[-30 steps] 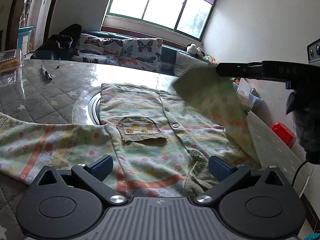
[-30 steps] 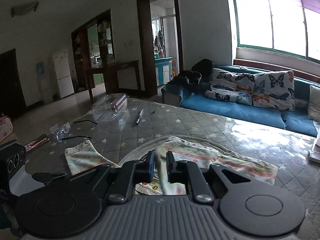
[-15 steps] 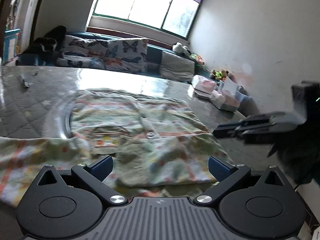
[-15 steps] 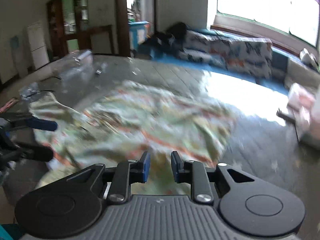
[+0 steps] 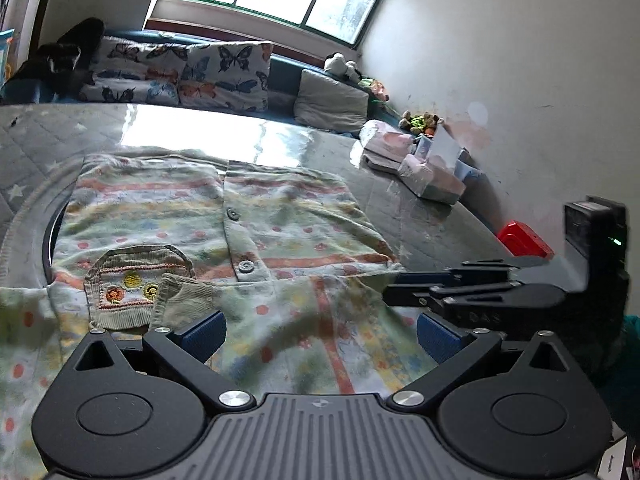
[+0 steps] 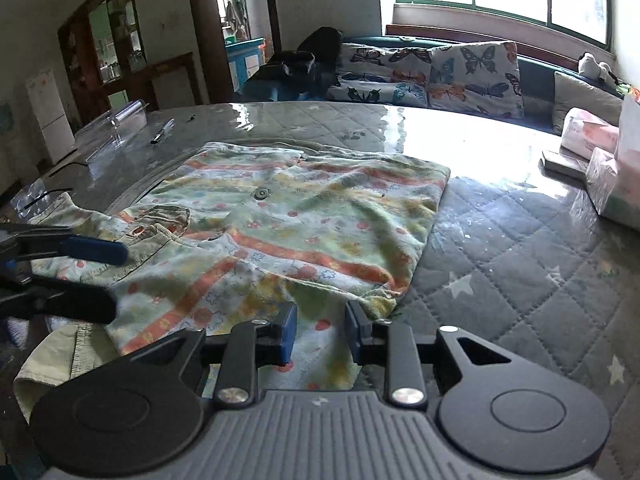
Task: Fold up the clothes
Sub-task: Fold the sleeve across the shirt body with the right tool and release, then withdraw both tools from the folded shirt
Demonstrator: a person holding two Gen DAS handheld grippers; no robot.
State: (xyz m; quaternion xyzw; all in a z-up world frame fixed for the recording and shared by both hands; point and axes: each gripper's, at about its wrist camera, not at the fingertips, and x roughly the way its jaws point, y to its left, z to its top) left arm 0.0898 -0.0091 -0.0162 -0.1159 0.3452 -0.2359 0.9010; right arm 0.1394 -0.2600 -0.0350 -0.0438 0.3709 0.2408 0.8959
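Observation:
A small pale green shirt (image 5: pixel 280 232) with orange stripes, buttons and a corduroy pocket (image 5: pixel 132 280) lies on the quilted table. Its right sleeve (image 5: pixel 320 336) is folded across the front; the cuff (image 5: pixel 180 300) rests by the pocket. My left gripper (image 5: pixel 320 332) is open wide, low over the folded sleeve. My right gripper (image 6: pixel 320 330) is part open over the sleeve's base (image 6: pixel 320 344), nothing clamped; it shows in the left wrist view (image 5: pixel 460 284) at the shirt's right edge. The shirt shows in the right wrist view (image 6: pixel 312 216).
Tissue packs and boxes (image 5: pixel 424 164) stand at the table's far right by the wall. A pen (image 6: pixel 162 132) and a clear plastic box (image 6: pixel 116 128) lie at the far left. A sofa with butterfly cushions (image 5: pixel 180 76) runs behind the table.
My right gripper carried the raised right sleeve across the shirt, laid it down, opened and drew back to the shirt's right edge. The left gripper moved forward over the fold.

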